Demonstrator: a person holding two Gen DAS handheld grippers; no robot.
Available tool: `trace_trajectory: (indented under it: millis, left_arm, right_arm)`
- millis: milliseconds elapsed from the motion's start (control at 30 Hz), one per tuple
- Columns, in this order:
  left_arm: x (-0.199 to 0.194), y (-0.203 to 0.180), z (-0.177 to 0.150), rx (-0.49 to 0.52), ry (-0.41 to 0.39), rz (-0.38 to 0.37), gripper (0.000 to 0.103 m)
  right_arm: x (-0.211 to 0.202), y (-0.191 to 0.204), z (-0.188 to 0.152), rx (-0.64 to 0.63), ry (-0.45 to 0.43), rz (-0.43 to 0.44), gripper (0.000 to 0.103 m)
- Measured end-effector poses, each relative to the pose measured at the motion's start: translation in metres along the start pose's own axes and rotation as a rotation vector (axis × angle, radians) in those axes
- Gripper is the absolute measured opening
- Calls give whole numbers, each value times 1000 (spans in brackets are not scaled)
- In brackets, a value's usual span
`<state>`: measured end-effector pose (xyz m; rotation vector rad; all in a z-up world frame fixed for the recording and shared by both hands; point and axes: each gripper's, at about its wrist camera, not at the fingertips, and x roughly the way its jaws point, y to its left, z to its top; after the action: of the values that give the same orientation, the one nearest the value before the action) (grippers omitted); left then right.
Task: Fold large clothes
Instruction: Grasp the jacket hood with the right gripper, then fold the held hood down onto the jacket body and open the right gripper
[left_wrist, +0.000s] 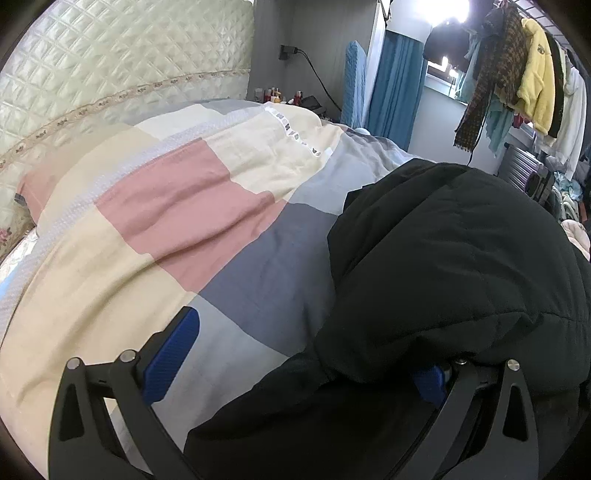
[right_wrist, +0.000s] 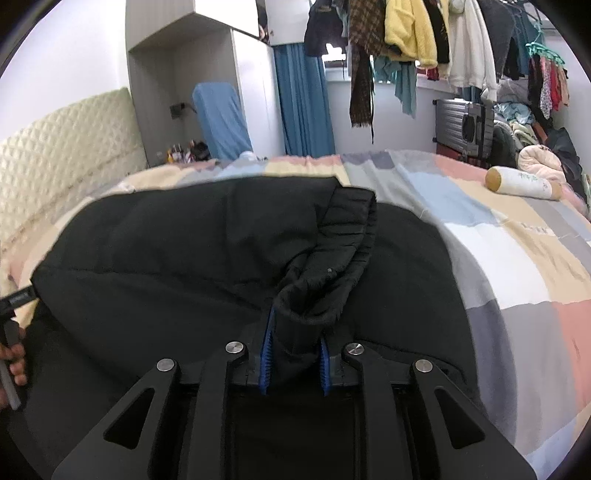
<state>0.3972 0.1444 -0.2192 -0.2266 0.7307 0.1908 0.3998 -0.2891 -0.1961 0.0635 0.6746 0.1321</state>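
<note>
Right wrist view: right gripper (right_wrist: 294, 360) pinches the black coat's (right_wrist: 166, 258) ribbed cuff (right_wrist: 332, 266) at centre; left gripper (left_wrist: 295, 369), spread, sits lower left of it.

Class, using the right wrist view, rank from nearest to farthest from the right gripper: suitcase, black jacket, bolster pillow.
1. Black jacket: its cuff is clamped in the right gripper.
2. Bolster pillow: on the bed, far right.
3. Suitcase: beyond the bed, by the wall.
</note>
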Motion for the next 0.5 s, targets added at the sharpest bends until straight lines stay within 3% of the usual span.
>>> trace_trajectory:
  millis: [333, 500]
  left_arm:
    - [1, -3, -4, 8, 7, -6, 102]
    - [-3, 0, -3, -24, 30, -28, 102]
  right_arm:
    - [28, 1, -7, -4, 45, -9, 17]
    - [12, -4, -7, 38, 49, 24, 27]
